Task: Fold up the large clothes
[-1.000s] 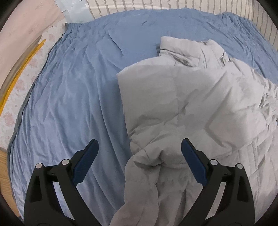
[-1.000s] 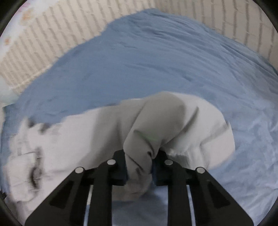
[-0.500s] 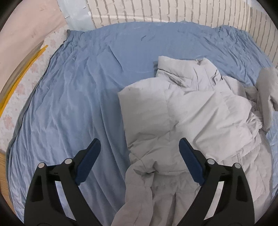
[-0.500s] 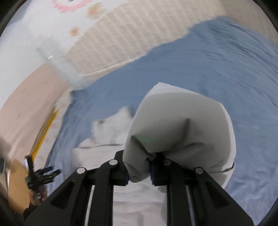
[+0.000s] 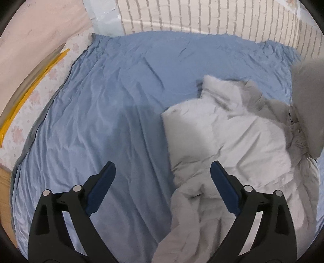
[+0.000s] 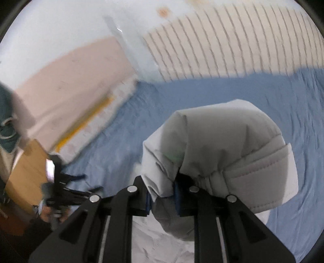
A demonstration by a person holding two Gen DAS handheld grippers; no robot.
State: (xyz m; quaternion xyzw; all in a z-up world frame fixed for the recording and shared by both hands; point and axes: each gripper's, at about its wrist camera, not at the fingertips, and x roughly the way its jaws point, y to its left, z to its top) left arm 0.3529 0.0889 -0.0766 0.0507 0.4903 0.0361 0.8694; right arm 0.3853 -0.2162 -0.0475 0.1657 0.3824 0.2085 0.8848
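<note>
- Right gripper (image 6: pixel 163 197) is clamped on a bunched fold of the grey padded jacket (image 5: pixel 228 141), close to the sleeve cuff (image 6: pixel 259 182), and it holds this part up in the air above the bed.
- Left gripper (image 5: pixel 163 182) is released, with its jaws wide apart and nothing between them; it hangs over the near edge of the jacket and the sheet beside it.
- Most of the jacket lies crumpled on the blue bedsheet (image 5: pixel 105 125), toward the right side of the bed, with the collar pointing to the wall.
- Only a small pinch of thick, slippery fabric is in the right jaws, so I think the sleeve may slide out if it is pulled fast.
- Pulling the sleeve may also drag the rest of the jacket, because no gripper presses the body down; the fold then lands crooked.
- The sheet is loose and wrinkled, so it may bunch up under the jacket.
- Around the bed are the brick-pattern wall (image 5: pixel 202 18), a flowered mattress edge (image 5: pixel 40 97) and a yellow strip (image 5: pixel 32 89) on the left.
- At the left border of the right wrist view something dark green shows, perhaps clothing; it is too blurred to tell.
- Nothing lies on the sheet between the jacket and the open space to its left.
</note>
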